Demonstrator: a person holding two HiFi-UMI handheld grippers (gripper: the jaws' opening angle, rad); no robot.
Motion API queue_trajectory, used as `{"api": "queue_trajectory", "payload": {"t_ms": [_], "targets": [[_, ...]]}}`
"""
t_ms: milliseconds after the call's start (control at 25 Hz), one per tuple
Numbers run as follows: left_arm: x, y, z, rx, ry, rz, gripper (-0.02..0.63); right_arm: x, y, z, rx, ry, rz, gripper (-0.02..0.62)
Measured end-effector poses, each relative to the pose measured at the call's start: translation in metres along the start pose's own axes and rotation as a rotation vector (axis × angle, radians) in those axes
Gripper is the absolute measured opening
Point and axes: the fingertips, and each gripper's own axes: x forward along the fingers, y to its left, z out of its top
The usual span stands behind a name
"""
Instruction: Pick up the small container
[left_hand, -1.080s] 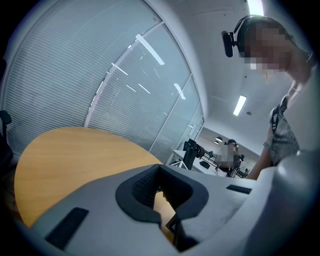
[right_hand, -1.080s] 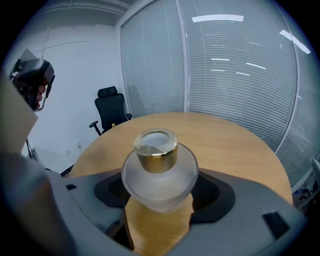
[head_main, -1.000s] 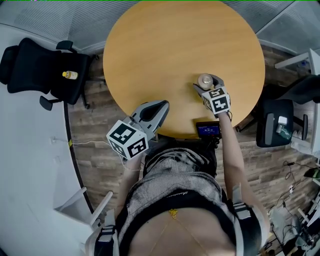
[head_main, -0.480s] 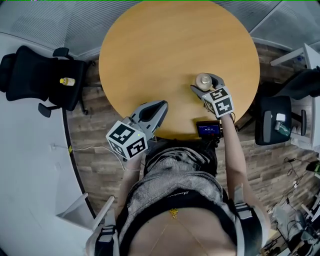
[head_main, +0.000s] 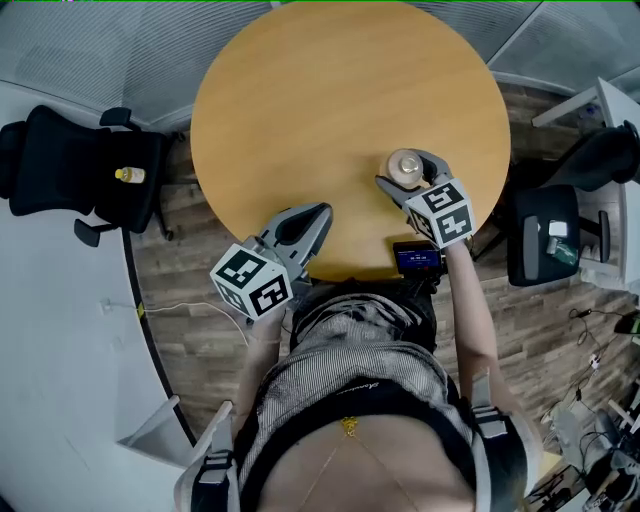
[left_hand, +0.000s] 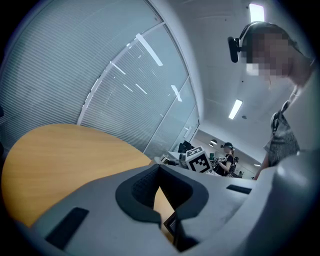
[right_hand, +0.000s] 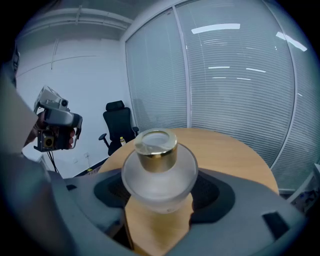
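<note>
Since the jar (right_hand: 159, 175) stands upright, cap up, right between your R gripper (head_main: 410, 172) jaws, w/ both pads seemingly pressed to its frosted body, the coming move is prob. a straight lift. It's on the table (head_main: 320, 110) near the right edge; can't tell if its base has left the wood. L gripper (head_main: 316, 214) is closed on nothing, well apart at the near edge. Vs 1 s ago: jar and both grippers keep the same spots.
</note>
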Motion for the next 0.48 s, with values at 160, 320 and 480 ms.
{"api": "queue_trajectory", "payload": {"t_ms": [160, 320, 480], "targets": [[0.0, -0.001, -0.001, -0.001, -0.003, -0.006, 0.005, -0.014, 0.008, 0.014, -0.014, -0.041, 0.006, 0.341], [0.0, -0.004, -0.002, -0.002, -0.002, -0.012, 0.005, -0.028, 0.015, 0.031, -0.058, -0.066, 0.015, 0.341], [-0.001, -0.006, -0.004, -0.002, 0.002, -0.018, 0.005, -0.038, 0.022, 0.045, -0.087, -0.077, 0.028, 0.341]]}}
